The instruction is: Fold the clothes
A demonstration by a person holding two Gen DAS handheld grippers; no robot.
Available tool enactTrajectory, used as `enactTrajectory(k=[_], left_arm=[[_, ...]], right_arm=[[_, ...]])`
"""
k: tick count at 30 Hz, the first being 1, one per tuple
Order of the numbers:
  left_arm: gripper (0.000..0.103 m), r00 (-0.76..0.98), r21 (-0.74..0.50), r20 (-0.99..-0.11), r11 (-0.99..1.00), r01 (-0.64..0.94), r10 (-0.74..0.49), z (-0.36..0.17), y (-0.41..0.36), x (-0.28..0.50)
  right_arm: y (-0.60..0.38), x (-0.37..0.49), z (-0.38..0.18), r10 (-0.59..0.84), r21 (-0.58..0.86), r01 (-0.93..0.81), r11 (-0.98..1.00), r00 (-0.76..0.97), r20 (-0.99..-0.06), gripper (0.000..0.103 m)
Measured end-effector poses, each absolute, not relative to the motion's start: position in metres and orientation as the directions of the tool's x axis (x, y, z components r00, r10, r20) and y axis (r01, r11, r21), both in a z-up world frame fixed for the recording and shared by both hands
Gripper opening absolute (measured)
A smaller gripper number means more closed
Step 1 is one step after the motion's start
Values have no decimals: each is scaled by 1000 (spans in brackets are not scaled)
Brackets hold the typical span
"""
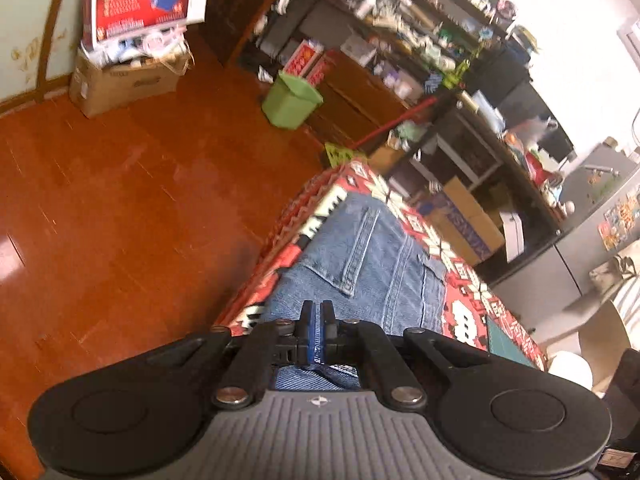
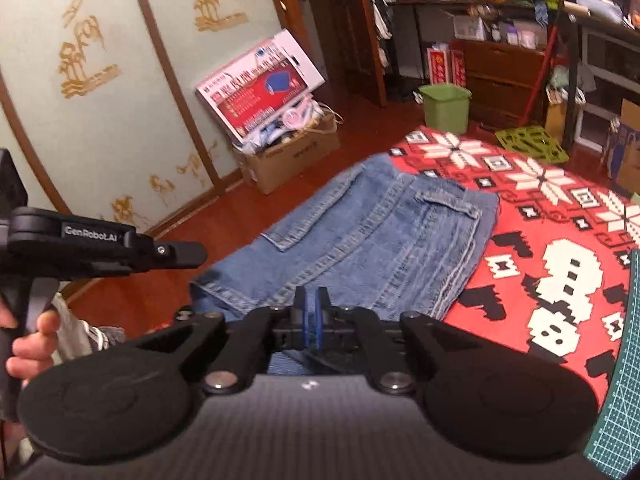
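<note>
Denim garment [image 2: 360,236], blue with flap pockets and double stitched seams, lies partly folded on a table covered by a red cloth with white snowflake and black block patterns [image 2: 560,240]. The garment occupies the left part of the table and reaches its left edge; its near hem runs toward the two grippers at the near edge.

Left gripper [image 1: 317,314]: black frame, blue pads, jaws pressed together on a fold of denim that passes between the pads in the left wrist view. In the right wrist view the same tool appears from the side at the left, held by a person's hand [image 2: 28,344].

Right gripper [image 2: 311,312]: same build, jaws pressed together. Denim lies directly beneath and behind the pads; whether cloth is pinched cannot be told from the pictures.

A green cutting mat with a printed grid [image 2: 616,392] lies at the right edge of the table.

Room: polished red-brown wooden floor [image 1: 120,220]. A green plastic bin [image 2: 446,106] stands on the floor beyond the far edge of the table. A brown cardboard box [image 2: 288,160] against the wall carries a red and white printed carton [image 2: 260,88]. The pale wall panels bear gold motifs and brown trim [image 2: 80,60]. Dark shelving [image 1: 400,32], crowded with small items, lines the far side.
</note>
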State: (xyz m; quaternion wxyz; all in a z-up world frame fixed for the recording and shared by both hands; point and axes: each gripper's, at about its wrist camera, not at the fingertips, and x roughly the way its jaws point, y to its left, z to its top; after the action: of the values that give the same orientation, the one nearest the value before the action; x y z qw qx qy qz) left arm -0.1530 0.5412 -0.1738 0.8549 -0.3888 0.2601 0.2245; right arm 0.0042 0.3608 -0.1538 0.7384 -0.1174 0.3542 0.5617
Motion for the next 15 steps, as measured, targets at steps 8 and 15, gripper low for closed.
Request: enactTrajectory(k=[8,15], left_arm=[[3,774,-557,-608,599,-576,179,-199,541,-166],[3,773,-560,-611,598,-573,168,-196,536,-177]], right_arm=[[342,8,-192,755,291,-877,382,115,-646,0],[334,19,-184,749,298,-884,361,84,-657,0]])
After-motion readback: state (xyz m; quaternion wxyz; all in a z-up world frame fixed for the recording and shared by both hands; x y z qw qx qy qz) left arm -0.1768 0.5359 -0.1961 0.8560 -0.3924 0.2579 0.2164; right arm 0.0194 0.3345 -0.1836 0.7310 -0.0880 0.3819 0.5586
